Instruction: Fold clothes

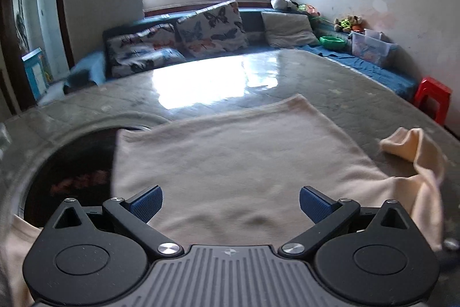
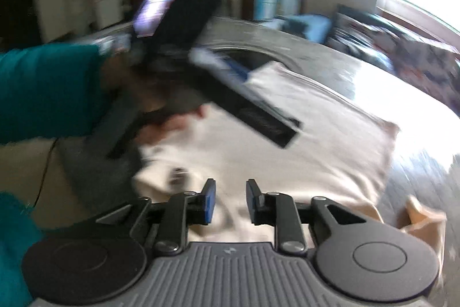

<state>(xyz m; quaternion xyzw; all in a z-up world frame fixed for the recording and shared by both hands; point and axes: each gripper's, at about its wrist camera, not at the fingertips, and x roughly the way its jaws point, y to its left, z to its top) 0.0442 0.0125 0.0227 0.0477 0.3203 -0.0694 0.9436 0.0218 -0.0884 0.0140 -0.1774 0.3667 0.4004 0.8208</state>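
A cream garment (image 1: 230, 163) lies flat on the round grey table (image 1: 330, 76), its sleeve (image 1: 414, 151) bunched at the right edge. My left gripper (image 1: 231, 205) hovers over the garment's near part, wide open and holding nothing. In the right wrist view the same garment (image 2: 316, 140) spreads across the table, and my right gripper (image 2: 229, 202) stands above its near edge, jaws partly apart with only cloth seen behind the gap. The left gripper's black body (image 2: 230, 82) and the hand in a teal sleeve (image 2: 49, 88) cross that view, blurred.
A dark round opening (image 1: 74, 163) in the table lies left of the garment. Beyond the table a blue bench (image 1: 373, 68) carries butterfly cushions (image 1: 212, 28), a green bowl (image 1: 333, 42) and a clear box (image 1: 371, 46). A red stool (image 1: 431, 99) stands at the right.
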